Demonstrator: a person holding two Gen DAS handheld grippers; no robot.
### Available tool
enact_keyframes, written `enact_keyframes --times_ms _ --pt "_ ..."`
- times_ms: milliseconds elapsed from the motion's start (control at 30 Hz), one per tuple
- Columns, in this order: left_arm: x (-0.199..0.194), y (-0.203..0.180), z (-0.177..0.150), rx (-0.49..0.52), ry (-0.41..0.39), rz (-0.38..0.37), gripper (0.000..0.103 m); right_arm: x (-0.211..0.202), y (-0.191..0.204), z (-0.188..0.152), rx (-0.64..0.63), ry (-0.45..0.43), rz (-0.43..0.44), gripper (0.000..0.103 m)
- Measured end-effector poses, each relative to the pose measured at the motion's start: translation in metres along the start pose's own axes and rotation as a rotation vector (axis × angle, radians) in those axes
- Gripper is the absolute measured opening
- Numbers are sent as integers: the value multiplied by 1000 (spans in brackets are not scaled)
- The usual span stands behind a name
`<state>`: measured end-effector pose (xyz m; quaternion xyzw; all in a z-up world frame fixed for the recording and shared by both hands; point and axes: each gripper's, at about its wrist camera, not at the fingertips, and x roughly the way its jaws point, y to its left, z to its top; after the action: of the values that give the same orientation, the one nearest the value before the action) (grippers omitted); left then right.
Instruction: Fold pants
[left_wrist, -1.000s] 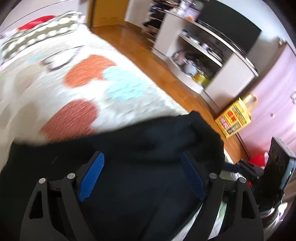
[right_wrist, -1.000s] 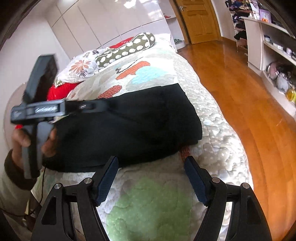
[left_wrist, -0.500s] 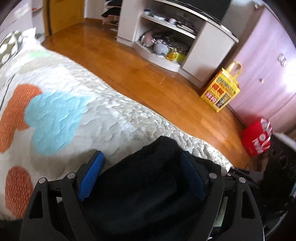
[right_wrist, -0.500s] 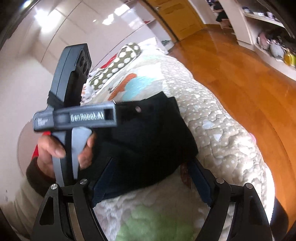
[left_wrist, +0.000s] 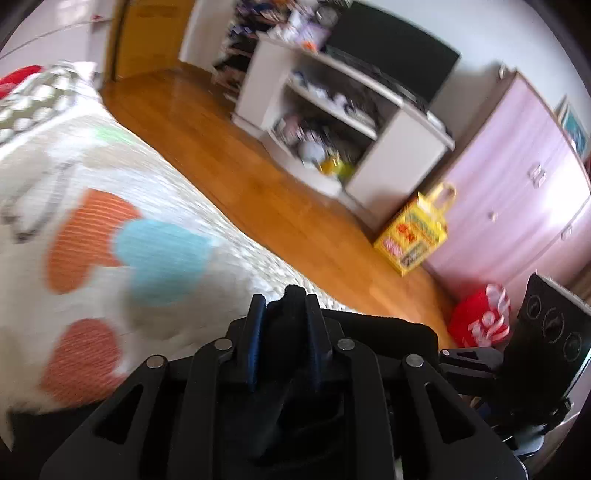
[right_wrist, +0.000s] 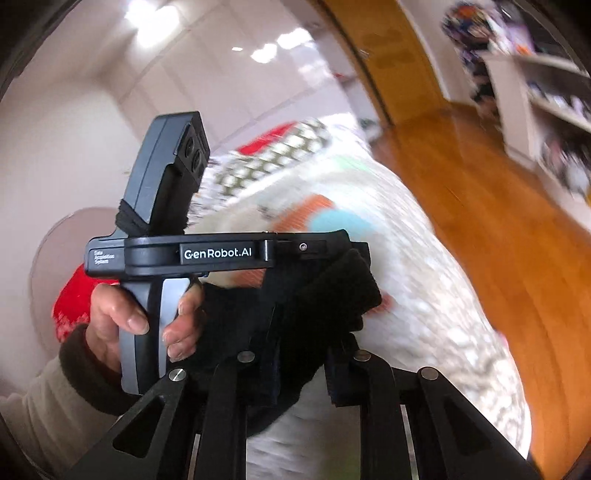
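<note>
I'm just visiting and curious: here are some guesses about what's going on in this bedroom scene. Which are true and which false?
1. The left gripper pinches black pants between its fingers. True.
2. The pants are bright red. False: they are black; the red thing is a bag on the floor.
3. The work is done over a bed with a patterned quilt. True.
4. The yellow bag lies on the bed. False: it stands on the wooden floor by a white shelf unit.
5. A bare hand holds the left gripper's handle. True.
</note>
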<state>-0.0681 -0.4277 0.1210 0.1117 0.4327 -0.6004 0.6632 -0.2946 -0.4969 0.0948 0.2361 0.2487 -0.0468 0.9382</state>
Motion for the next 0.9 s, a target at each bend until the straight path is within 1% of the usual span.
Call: enact_keyframes --times_ms 33,133,167,200,233,267,300,367,433,467,500,533,567,600,633,700,733,767,800,833,900 --pt "-18 5 -2 -22 -22 13 20 -1 15 5 -45 -11 10 18" --pt "-73 34 -19 -136 -90 67 34 4 61 11 -166 -19 73 17" --pt "-96 49 -31 -195 -125 99 49 9 76 8 -206 -11 94 17" --pt "-109 60 -40 -230 -146 120 66 17 93 4 -253 1 106 17" --pt "-124 71 -52 -276 -169 146 71 28 112 -5 -312 21 117 17" --pt "-143 87 -70 -335 -192 176 73 37 124 -12 -345 41 131 17" --pt "-148 95 -80 -361 -198 189 73 48 135 -21 -366 67 153 17" --pt "-165 118 -111 -448 -195 226 74 79 157 -45 -392 151 216 24" --pt "-168 127 -133 -492 -177 252 74 109 175 -72 -431 256 195 36" --pt "-169 131 -144 -512 -160 268 74 115 179 -80 -434 304 208 38" --pt "-170 131 -153 -521 -148 275 74 113 181 -82 -430 319 232 44" --pt "-169 130 -163 -530 -137 273 74 102 178 -80 -418 301 276 51" --pt "-168 129 -167 -536 -130 268 78 91 172 -75 -405 277 297 55" --pt "-171 128 -174 -539 -124 263 82 81 166 -67 -391 245 293 66" --pt "-168 123 -178 -539 -114 253 82 70 154 -57 -371 199 259 72" --pt "-160 116 -184 -538 -103 238 82 58 130 -38 -320 138 185 72" --pt "-156 111 -186 -541 -98 237 82 58 116 -28 -276 120 153 70" --pt "-147 108 -188 -549 -94 243 82 62 109 -20 -246 116 137 68" --pt "-142 106 -191 -556 -86 246 82 65 103 -16 -229 117 133 60" --pt "-140 103 -192 -560 -76 246 82 72 101 -14 -228 125 133 48" --pt "-126 97 -193 -556 -44 230 79 87 106 -17 -251 159 131 37"
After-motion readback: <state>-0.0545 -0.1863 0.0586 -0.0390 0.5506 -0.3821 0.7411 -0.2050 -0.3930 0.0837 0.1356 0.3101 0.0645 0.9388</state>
